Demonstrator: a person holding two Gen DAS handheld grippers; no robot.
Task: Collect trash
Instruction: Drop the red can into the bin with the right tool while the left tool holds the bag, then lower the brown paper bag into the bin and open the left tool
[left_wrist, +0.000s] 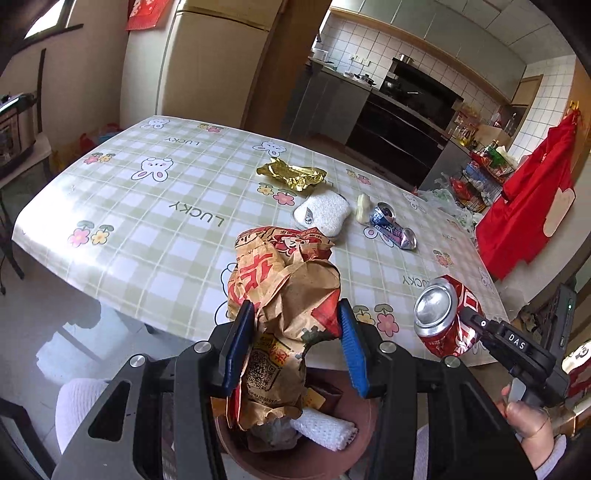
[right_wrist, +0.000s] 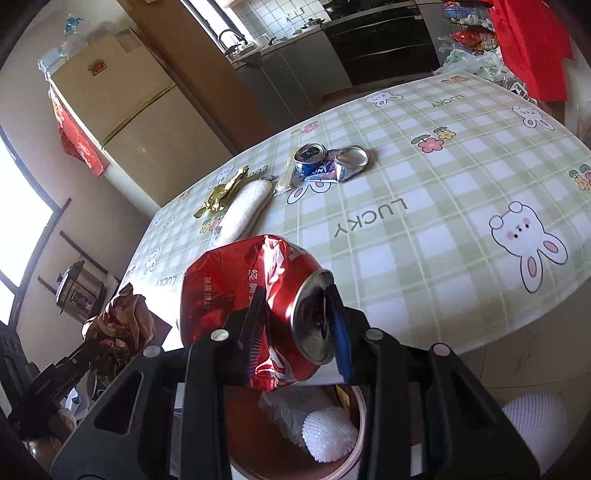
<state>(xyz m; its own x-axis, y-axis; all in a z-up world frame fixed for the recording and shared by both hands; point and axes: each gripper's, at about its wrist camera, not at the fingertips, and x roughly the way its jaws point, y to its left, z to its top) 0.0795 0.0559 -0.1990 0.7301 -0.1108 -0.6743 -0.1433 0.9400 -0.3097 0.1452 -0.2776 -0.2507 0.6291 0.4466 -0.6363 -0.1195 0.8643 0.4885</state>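
My left gripper is shut on a crumpled brown paper bag and holds it over a brown trash bin below the table edge. My right gripper is shut on a crushed red can, also over the bin; the can shows in the left wrist view. White foam netting lies in the bin. On the table lie a gold wrapper, a white pad, a small cream packet and a crushed blue can.
The table has a green checked cloth. A fridge stands behind it, with kitchen counters and an oven beyond. A red cloth hangs at the right. A cooker stands at the far left.
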